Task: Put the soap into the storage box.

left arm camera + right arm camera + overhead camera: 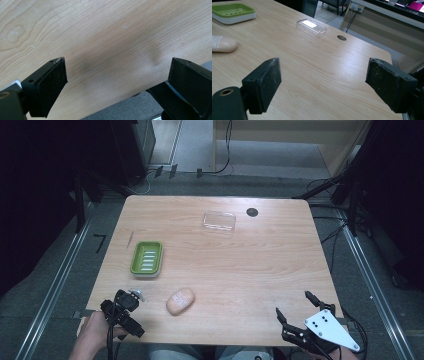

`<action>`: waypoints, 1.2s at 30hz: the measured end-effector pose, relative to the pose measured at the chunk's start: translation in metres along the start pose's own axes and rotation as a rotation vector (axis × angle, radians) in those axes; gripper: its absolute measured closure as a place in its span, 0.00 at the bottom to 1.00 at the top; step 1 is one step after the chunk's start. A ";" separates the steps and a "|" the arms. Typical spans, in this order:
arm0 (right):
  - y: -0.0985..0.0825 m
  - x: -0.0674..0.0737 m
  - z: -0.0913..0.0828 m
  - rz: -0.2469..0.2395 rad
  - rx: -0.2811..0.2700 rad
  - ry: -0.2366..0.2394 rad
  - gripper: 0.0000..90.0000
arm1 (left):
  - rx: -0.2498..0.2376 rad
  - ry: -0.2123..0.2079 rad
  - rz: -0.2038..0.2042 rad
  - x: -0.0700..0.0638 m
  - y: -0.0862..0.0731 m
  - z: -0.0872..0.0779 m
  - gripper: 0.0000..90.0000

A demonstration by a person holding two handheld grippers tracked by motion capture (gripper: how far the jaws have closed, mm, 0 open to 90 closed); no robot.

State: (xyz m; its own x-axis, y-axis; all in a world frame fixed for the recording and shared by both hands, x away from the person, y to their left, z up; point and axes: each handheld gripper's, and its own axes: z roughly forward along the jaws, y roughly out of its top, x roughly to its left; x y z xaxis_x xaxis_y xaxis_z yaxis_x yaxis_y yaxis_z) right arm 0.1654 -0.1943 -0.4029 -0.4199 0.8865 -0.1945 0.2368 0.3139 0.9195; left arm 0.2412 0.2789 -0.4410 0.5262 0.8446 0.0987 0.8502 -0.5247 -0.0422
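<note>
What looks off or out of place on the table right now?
Nothing is spilled or broken. The soap bar lies bare on the wood, apart from the green soap dish, which is empty. The clear lid sits alone near the far edge, at a slight angle, not far from the round hole in the tabletop.

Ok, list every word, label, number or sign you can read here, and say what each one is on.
No text can be read.
soap bar: pale embossed marks on its top, too blurred to read.
green soap dish: raised ribs, no lettering.
clear lid: no print seen.
grey plate on the right claw: dark holes, no characters.
</note>
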 end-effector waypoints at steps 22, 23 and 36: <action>0.000 0.000 0.001 0.003 0.001 0.006 0.15 | -0.021 -0.009 0.028 -0.011 0.009 -0.006 0.01; 0.000 0.000 0.001 0.004 0.001 0.004 0.15 | -0.038 -0.015 0.033 -0.014 0.010 -0.008 0.01; 0.001 0.001 0.003 -0.002 0.008 0.012 0.15 | -0.052 -0.015 0.096 -0.031 0.021 -0.014 0.00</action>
State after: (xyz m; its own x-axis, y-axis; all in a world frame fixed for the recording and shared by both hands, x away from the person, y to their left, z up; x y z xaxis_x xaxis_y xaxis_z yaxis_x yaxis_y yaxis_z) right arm 0.1674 -0.1923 -0.4034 -0.4311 0.8815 -0.1923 0.2426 0.3186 0.9163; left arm 0.2430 0.2404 -0.4315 0.6058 0.7914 0.0818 0.7941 -0.6078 0.0007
